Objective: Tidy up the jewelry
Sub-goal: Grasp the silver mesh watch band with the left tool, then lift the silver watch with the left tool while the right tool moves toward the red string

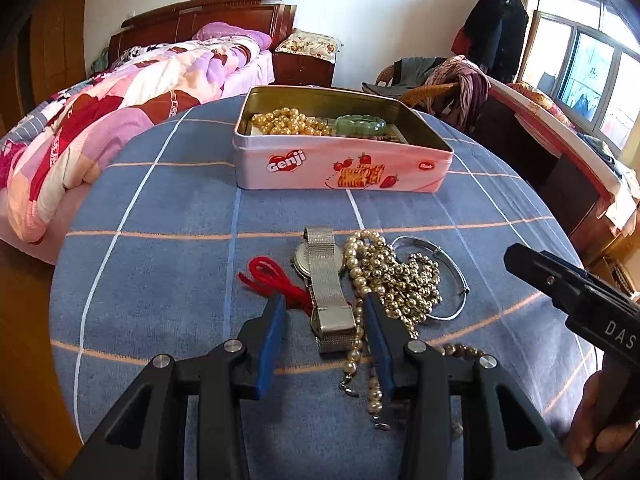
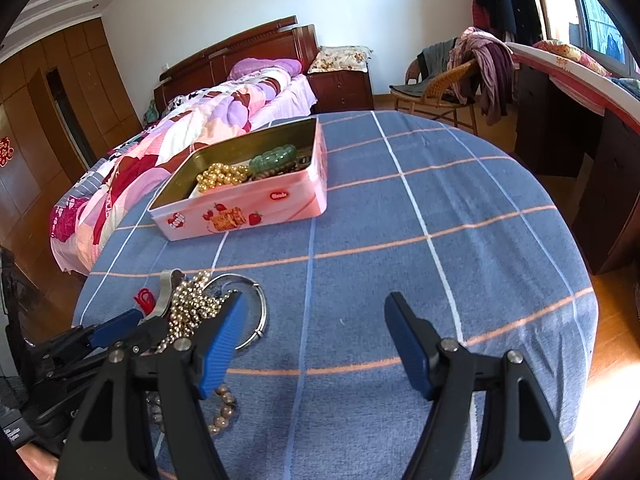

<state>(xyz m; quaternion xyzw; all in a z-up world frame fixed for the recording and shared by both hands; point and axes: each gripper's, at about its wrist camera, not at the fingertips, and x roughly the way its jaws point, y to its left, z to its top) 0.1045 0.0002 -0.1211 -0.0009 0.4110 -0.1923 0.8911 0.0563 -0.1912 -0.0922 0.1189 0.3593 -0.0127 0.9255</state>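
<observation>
Blue-padded fingers of the left claw (image 1: 325,308) reach down over the jewelry heap on the bench (image 1: 160,208), one on each side of the silver watch (image 1: 326,280). Its jaws stand partly closed around the mesh strap, and neither pad seems to press on it; the right one lies against a pearl necklace (image 1: 358,280). A red cord (image 1: 276,282) lies just left of the watch, gold beads (image 1: 404,280) and a thin silver bangle (image 1: 448,276) to its right, brown beads (image 2: 224,408) nearer the camera.

Farther back sits a pink tin (image 1: 340,168), open, with "Genji" in white on a red heart and a picture of strawberry biscuits. Inside are gold beads and a green bracelet (image 1: 360,124).

From the left wrist view, the right tool's black body shows the letters "DAS", with a hand (image 1: 600,412) gripping it below. The right claw (image 2: 316,312) hangs angled down over bare checked cloth beside the heap, jaws wide apart and holding nothing.
</observation>
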